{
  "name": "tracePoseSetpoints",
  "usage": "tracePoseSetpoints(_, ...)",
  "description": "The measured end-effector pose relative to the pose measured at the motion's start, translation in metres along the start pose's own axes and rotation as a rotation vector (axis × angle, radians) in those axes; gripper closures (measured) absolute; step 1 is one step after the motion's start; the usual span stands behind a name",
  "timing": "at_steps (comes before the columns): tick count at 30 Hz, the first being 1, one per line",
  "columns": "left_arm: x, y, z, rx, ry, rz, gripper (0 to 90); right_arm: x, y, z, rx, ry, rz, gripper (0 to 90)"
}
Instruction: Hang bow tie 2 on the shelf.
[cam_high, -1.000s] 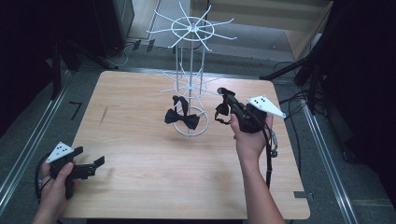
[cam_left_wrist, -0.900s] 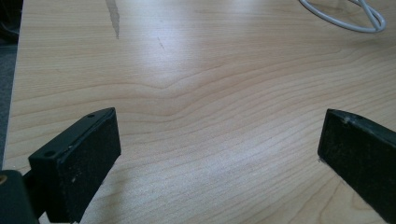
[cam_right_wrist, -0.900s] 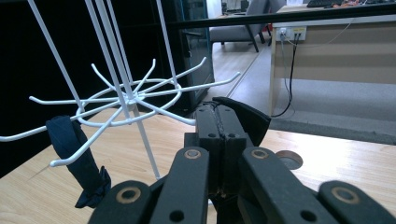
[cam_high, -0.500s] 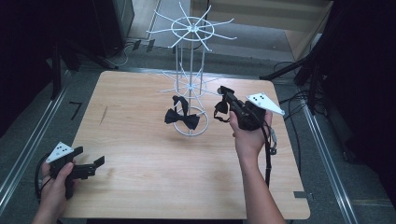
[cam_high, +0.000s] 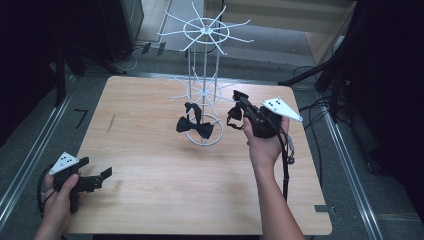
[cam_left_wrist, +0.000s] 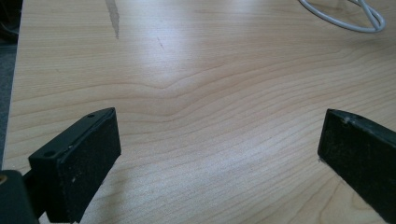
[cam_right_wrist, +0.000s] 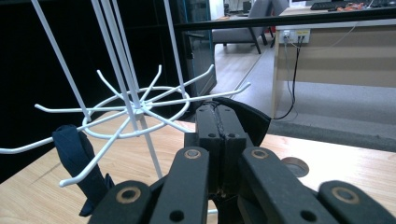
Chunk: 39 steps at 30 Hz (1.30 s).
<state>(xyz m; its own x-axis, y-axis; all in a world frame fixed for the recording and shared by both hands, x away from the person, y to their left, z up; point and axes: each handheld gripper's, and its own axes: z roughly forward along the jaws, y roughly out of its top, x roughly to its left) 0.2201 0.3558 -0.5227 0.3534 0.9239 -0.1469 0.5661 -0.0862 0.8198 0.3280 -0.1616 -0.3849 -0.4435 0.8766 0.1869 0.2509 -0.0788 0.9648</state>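
Bow tie (cam_high: 235, 113), black and small, hangs pinched in the right gripper (cam_high: 239, 102), whose jaws are closed flat on its strap or fabric; in the right gripper view the two pads meet with a dark fold of cloth (cam_right_wrist: 243, 116) bulging past them. It is held just right of the rack (cam_high: 204, 95), level with the lower ring of hooks, and the tip points toward those white prongs, which suggests the aim is to slip the tie's loop over one of them. Gripping near the top lets the bow dangle free below, so the loop can stay clear for the hook. A second bow tie (cam_high: 195, 126) already hangs from the rack's lower ring on the near left side, drooping almost to the base ring; in the right gripper view its dark strap (cam_right_wrist: 74, 154) drapes over a prong left of the rack's post. The left gripper (cam_high: 97, 177) rests well left of the rack, near the desk (cam_high: 150, 200) edge, with jaws wide apart and nothing between them, only bare wood; it looks parked out of the way while the right hand (cam_high: 265, 147) works.
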Motion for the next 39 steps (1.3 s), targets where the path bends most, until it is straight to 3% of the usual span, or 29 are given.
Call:
tracePoseSetpoints(22, 0.000, 0.000, 0.000, 0.001, -0.003, -0.002, 0.0, 0.008, -0.004, 0.012, 0.018, 0.013, -0.009, 90.0)
tracePoseSetpoints(39, 0.001, 0.000, 0.000, 0.001, -0.003, 0.000, 0.0, 0.023, -0.008, 0.031, 0.033, 0.050, -0.035, 90.0)
